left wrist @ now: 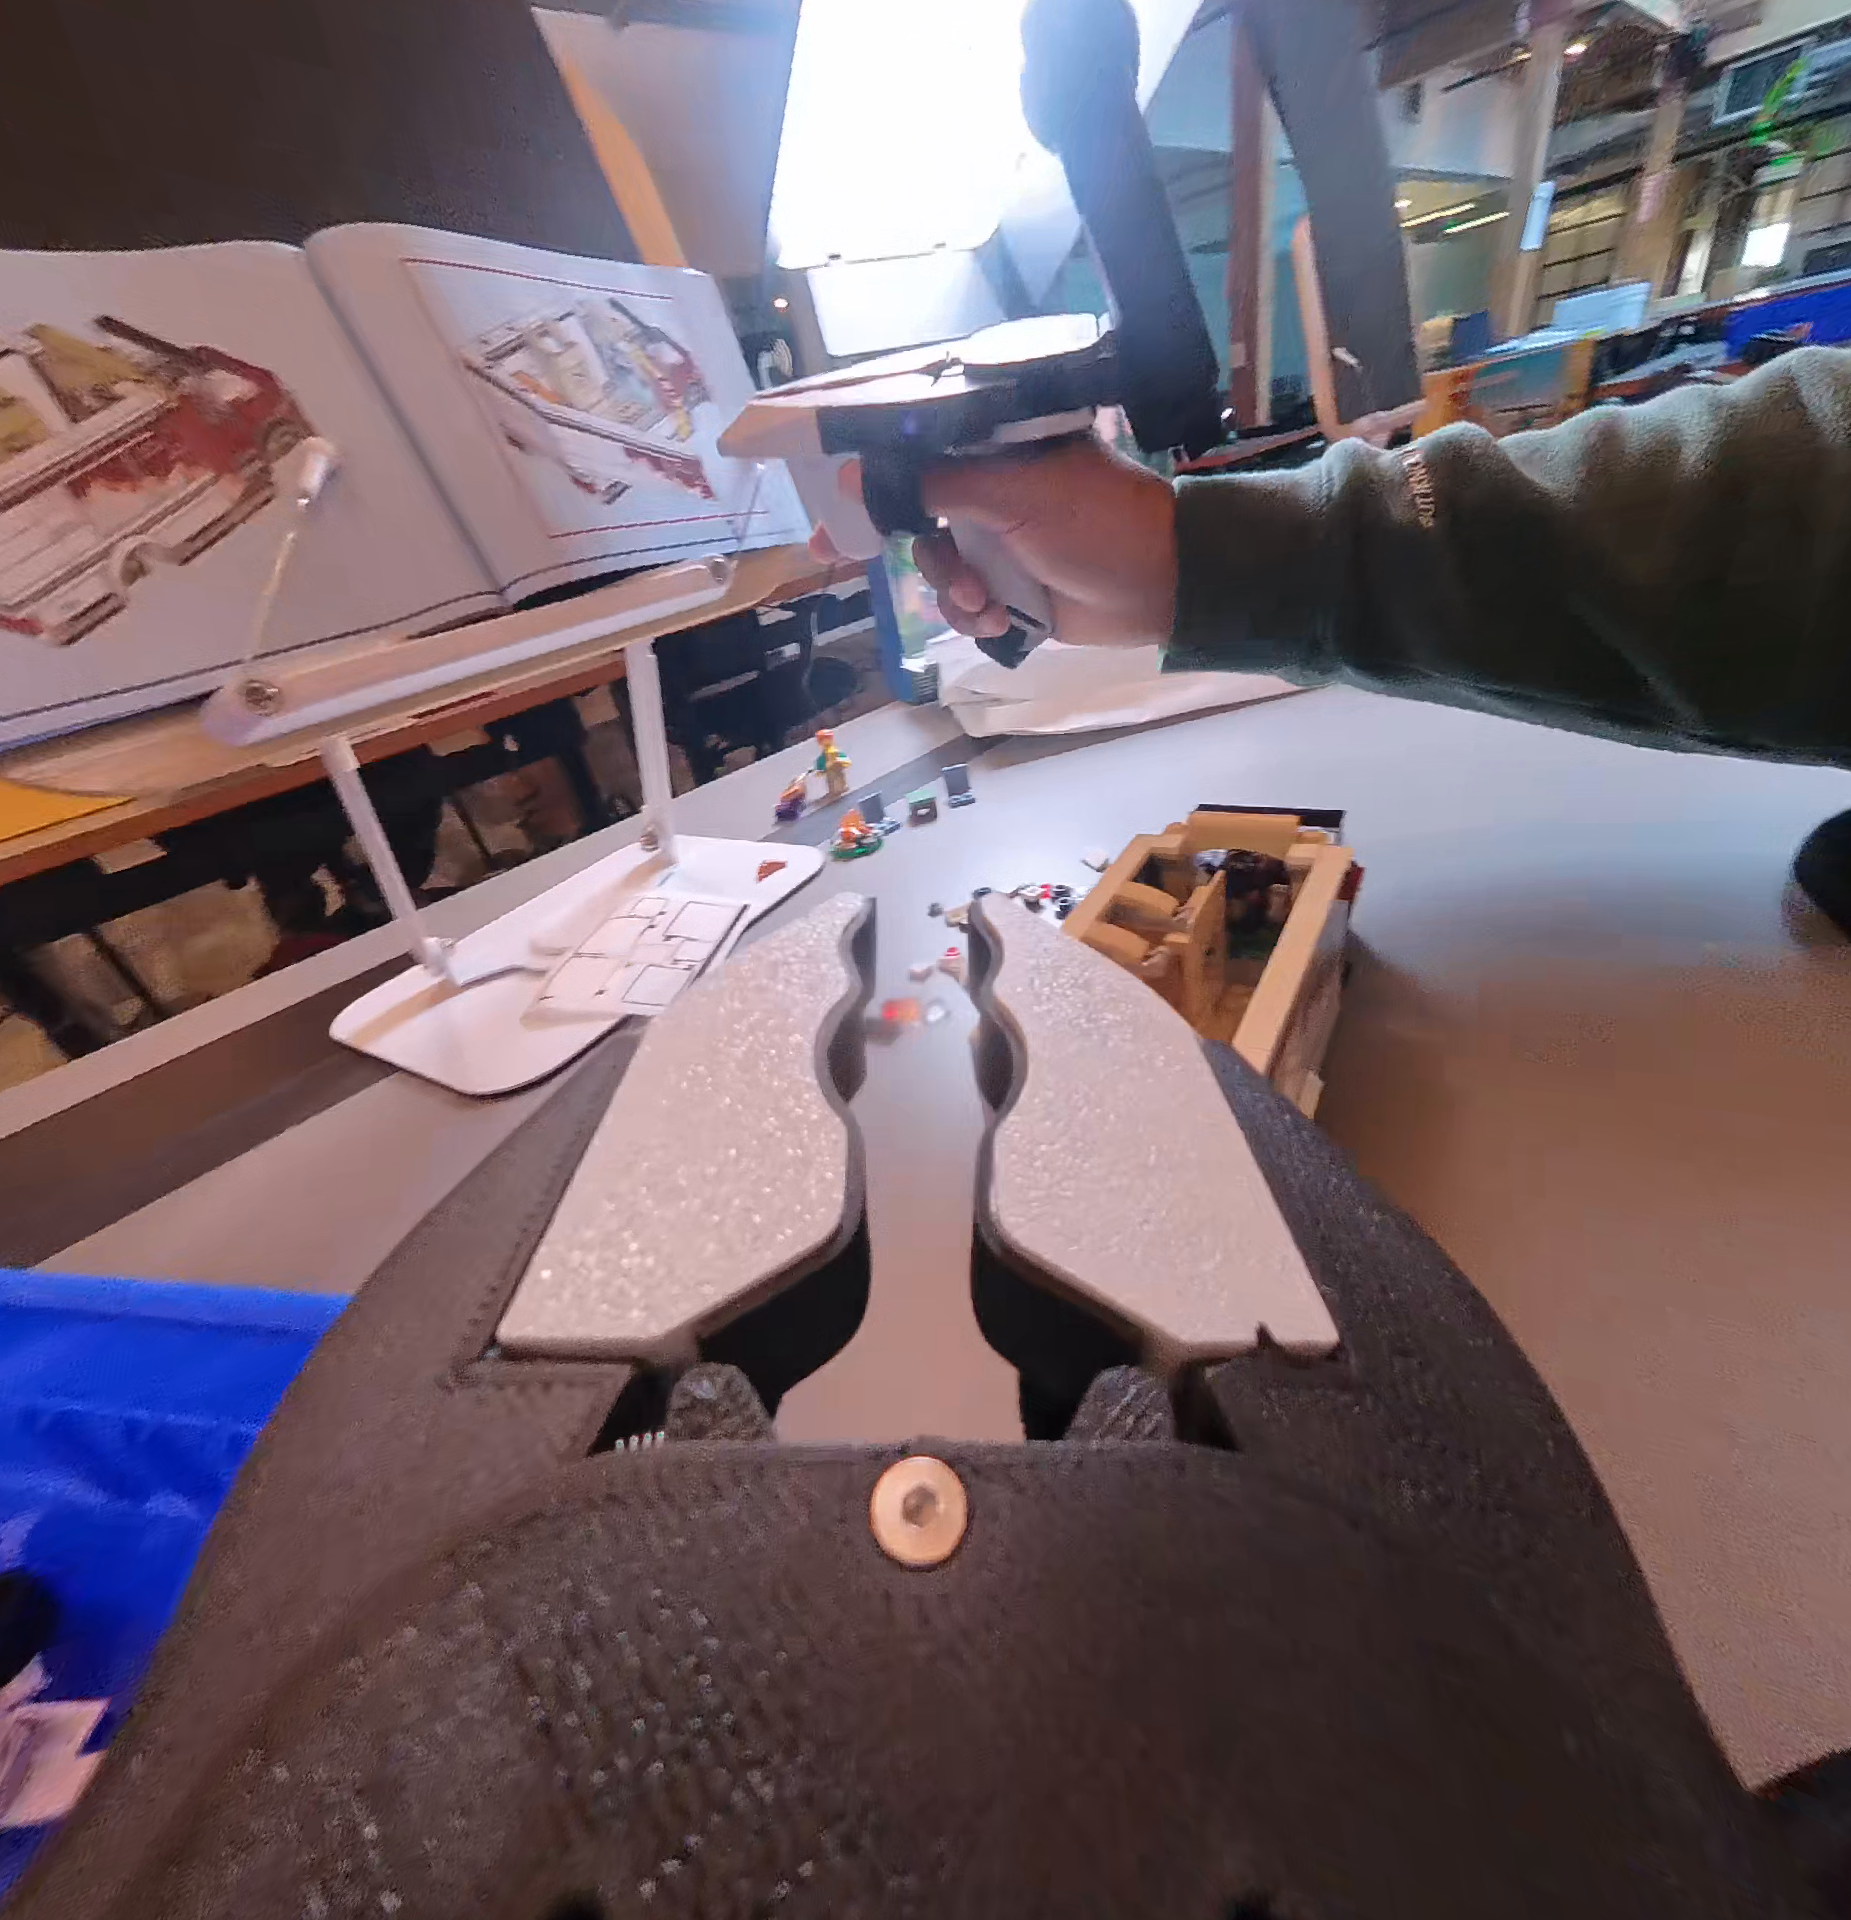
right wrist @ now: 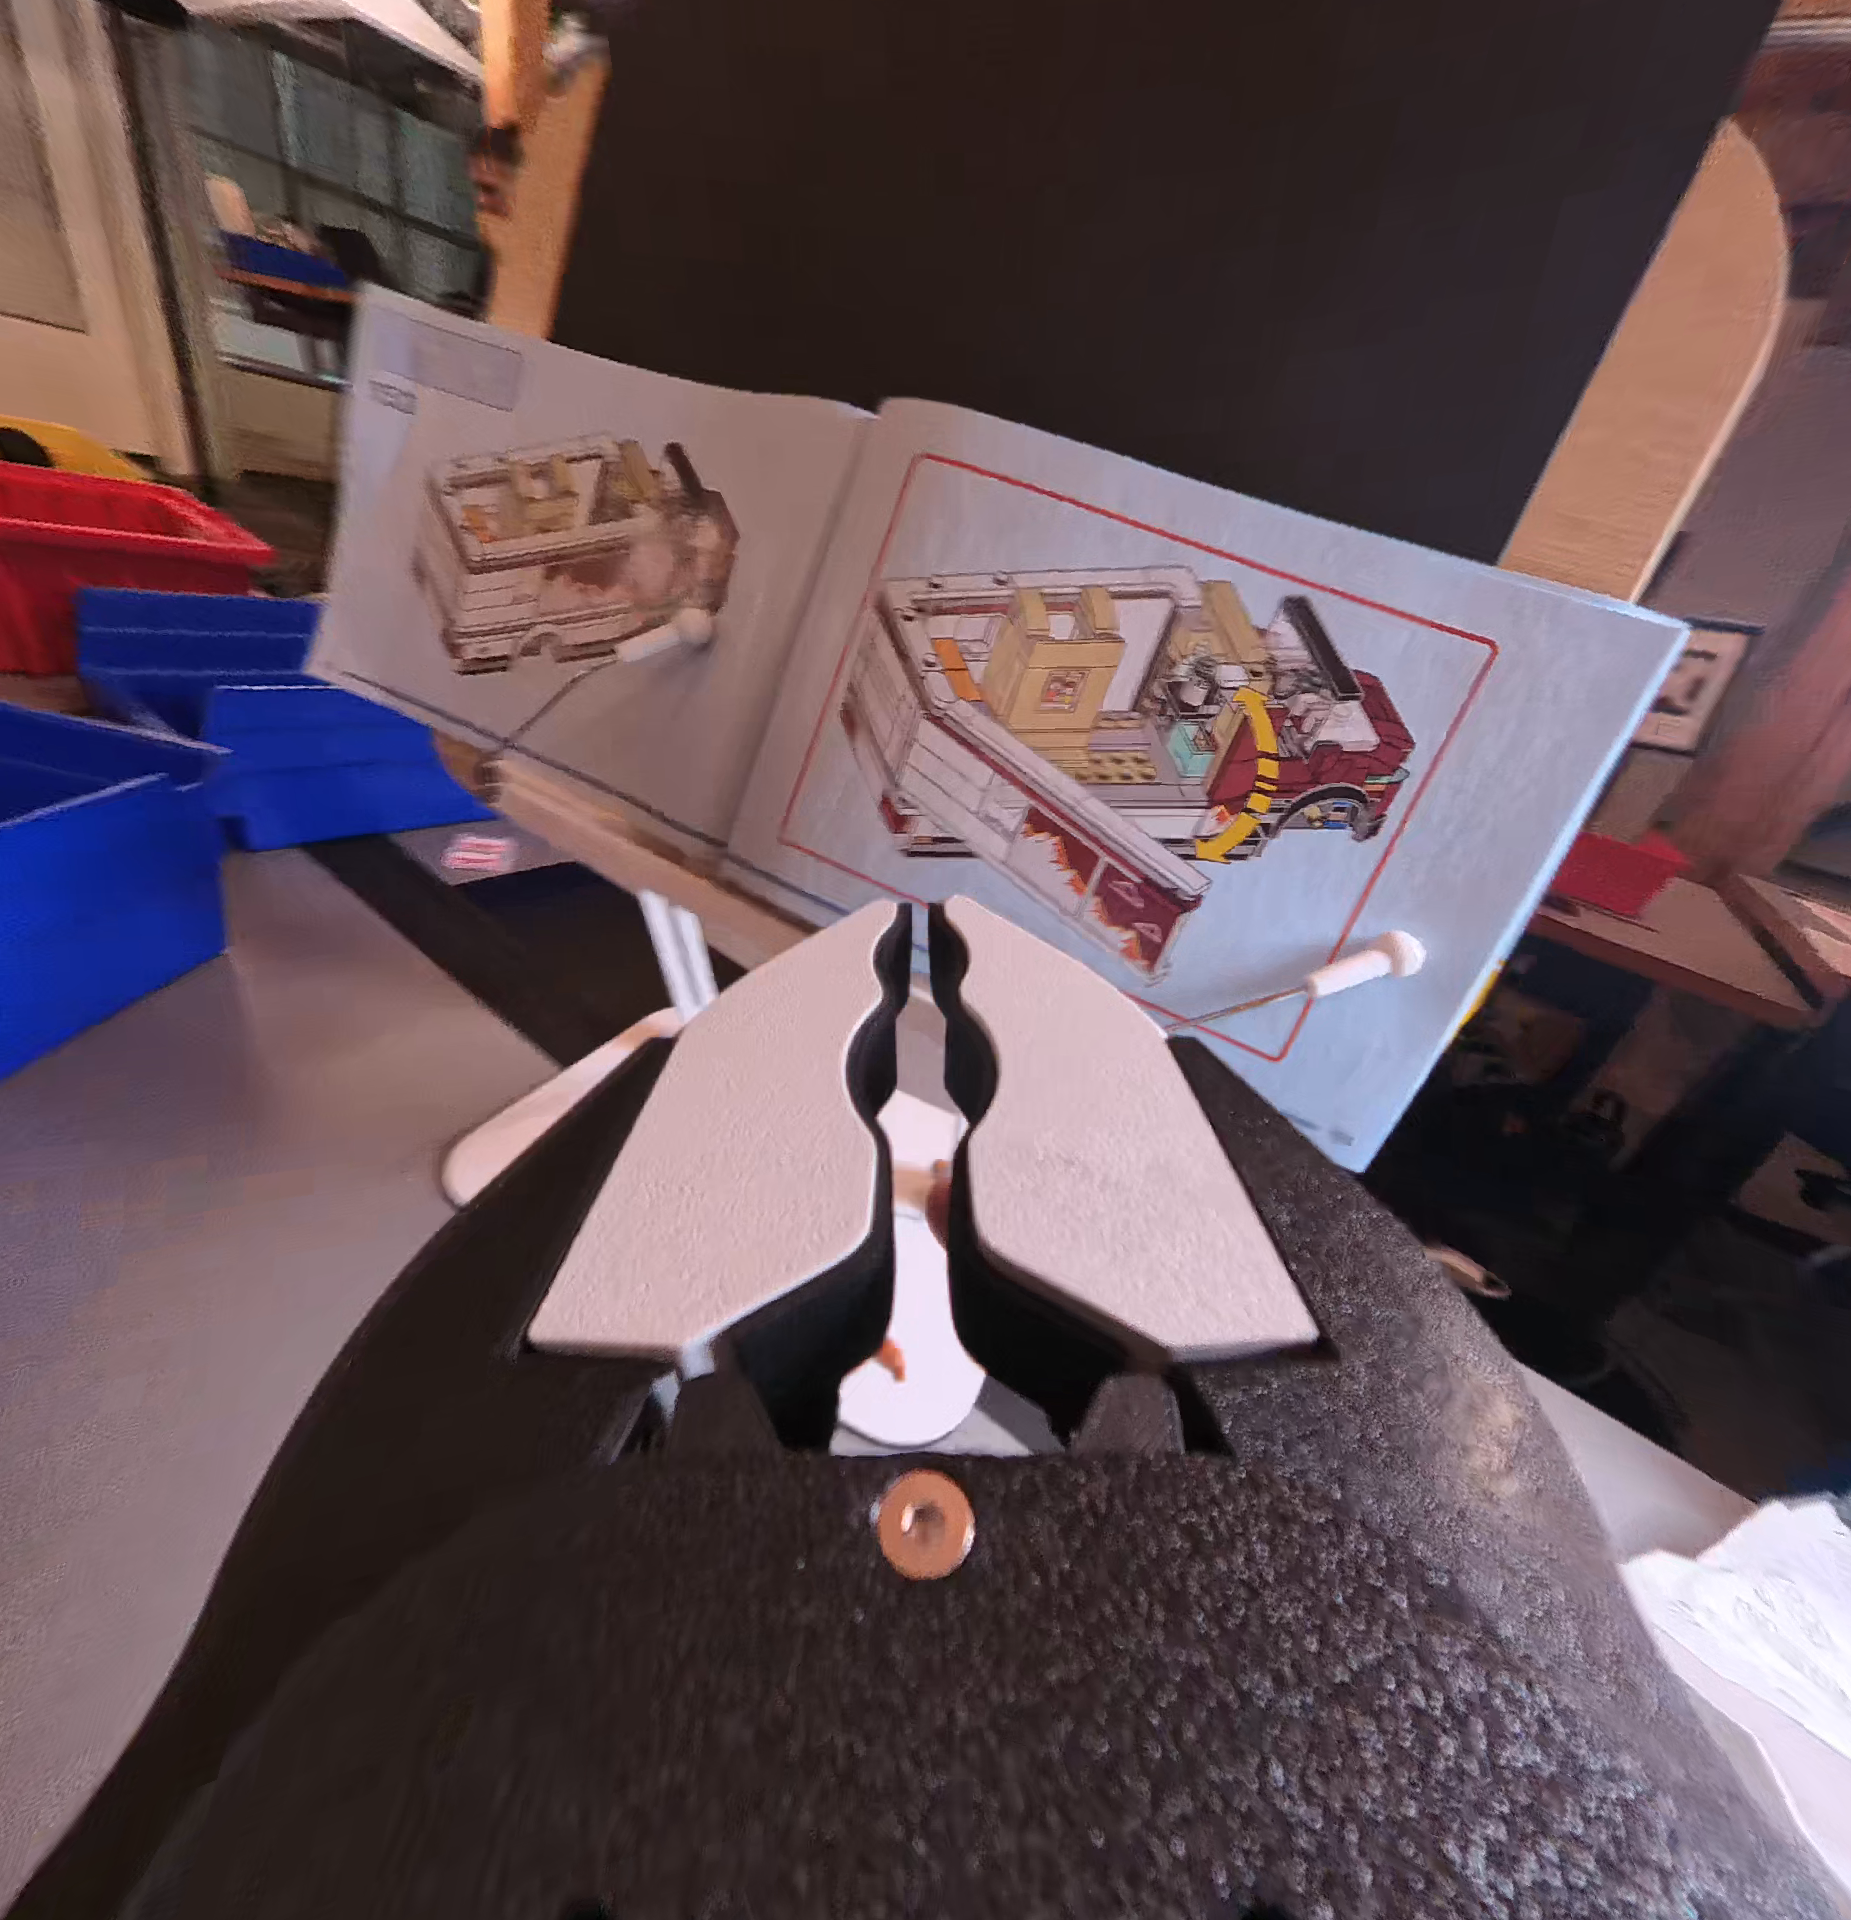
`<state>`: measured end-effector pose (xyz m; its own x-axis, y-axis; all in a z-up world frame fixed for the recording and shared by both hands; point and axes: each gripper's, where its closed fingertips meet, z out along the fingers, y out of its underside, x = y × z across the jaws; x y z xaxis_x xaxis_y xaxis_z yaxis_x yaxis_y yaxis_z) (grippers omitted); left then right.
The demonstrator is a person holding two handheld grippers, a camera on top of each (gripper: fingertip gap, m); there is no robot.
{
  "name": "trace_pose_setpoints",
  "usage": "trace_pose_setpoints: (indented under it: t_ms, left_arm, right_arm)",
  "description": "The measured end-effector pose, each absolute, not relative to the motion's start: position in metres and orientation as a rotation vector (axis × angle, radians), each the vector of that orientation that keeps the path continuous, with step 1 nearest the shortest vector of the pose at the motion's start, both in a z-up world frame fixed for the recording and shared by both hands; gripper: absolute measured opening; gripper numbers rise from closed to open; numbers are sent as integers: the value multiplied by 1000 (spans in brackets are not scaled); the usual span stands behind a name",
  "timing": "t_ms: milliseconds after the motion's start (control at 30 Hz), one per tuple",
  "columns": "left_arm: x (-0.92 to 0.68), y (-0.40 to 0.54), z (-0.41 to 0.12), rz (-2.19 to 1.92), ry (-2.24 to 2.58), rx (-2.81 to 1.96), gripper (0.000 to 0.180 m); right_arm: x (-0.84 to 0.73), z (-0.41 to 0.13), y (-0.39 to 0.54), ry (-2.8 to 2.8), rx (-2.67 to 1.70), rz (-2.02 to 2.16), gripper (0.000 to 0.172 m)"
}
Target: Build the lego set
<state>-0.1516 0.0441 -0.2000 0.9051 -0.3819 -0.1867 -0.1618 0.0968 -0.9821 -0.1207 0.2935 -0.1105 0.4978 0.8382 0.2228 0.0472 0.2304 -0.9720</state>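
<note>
My left gripper (left wrist: 921, 914) is open and empty, a little above the grey table (left wrist: 1523, 1091). Small loose brick pieces (left wrist: 905, 1013) lie on the table below the gap between its fingers. A tan and white brick-built model (left wrist: 1222, 935) stands just to its right. My right gripper (right wrist: 921, 914) is shut with nothing visible between its fingertips. It points at the right page of an open instruction book (right wrist: 1108, 727) on a white stand. In the left wrist view a hand holds the right gripper (left wrist: 755, 431) up in front of the book (left wrist: 381, 416).
The stand's white base (left wrist: 464, 1018) carries a sticker sheet (left wrist: 640, 951). A minifigure (left wrist: 829, 764) and small builds stand farther back. Blue bins (right wrist: 90, 883) and a red bin (right wrist: 69, 561) sit at the left. White paper (left wrist: 1087, 686) lies at the back. My hands' fingertips stand some 25 cm from each other.
</note>
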Motion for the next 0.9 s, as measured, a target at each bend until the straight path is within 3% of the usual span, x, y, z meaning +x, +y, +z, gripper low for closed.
trace_pose_setpoints:
  t_ms: [133, 233, 400, 533, 900]
  left_arm:
    - [-134, 39, -205, -383, 532, -1534, 52]
    - [-125, 37, -225, -483, 618, -1676, 82]
    - [-118, 38, -268, -423, 800, -1866, 103]
    - [-110, 47, -297, -394, 908, -1972, 105]
    - [-102, 38, -305, -291, 983, -1979, 79]
  right_arm:
    - [-85, -109, 199, -1152, -1089, 992, 7]
    - [-48, -139, 135, -1393, -1134, 1124, 14]
    - [-5, -215, 56, -1793, -1257, 1051, 29]
    - [-14, -245, 42, -1888, -1212, 797, 30]
    - [-34, -261, 59, -2152, -1073, 337, 24]
